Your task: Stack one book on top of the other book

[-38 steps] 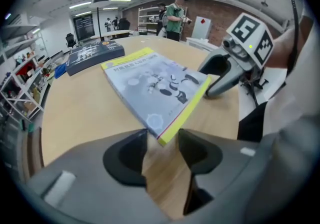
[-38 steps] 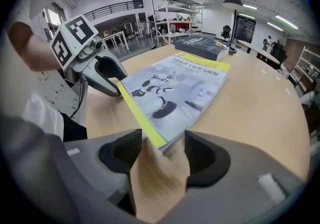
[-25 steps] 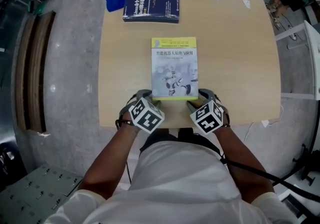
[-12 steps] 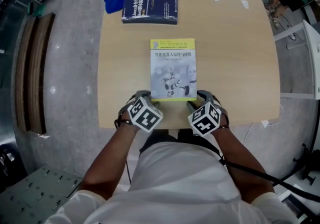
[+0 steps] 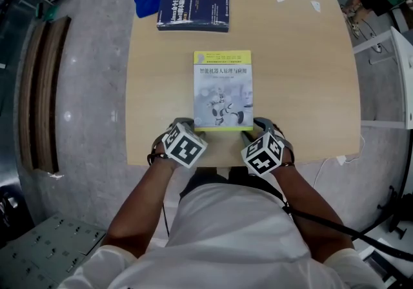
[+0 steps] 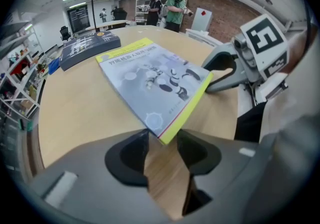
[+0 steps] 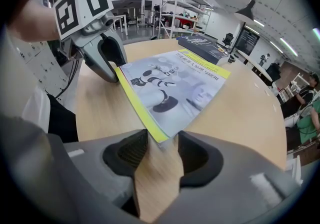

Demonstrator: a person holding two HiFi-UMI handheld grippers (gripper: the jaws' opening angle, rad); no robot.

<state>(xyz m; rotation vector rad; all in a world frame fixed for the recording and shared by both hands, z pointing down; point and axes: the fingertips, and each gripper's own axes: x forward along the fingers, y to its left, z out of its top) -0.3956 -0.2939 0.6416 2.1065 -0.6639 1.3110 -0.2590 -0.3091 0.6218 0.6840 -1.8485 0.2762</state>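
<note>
Two books on your counter (image 5: 303, 75): dark blue book (image 5: 193, 6) at the far edge, yellow book (image 5: 223, 91) in the middle. Your left gripper (image 6: 162, 138) and right gripper (image 7: 163, 138) each straddle a near corner, jaws just closing, not yet pinching.

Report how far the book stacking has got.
Done: nothing; the grey, yellow-edged book and the dark blue book lie apart. In hand: left gripper and right gripper jaws have just been closing around the grey book's near corners, not yet clamped. Left: lift, stack.
</note>
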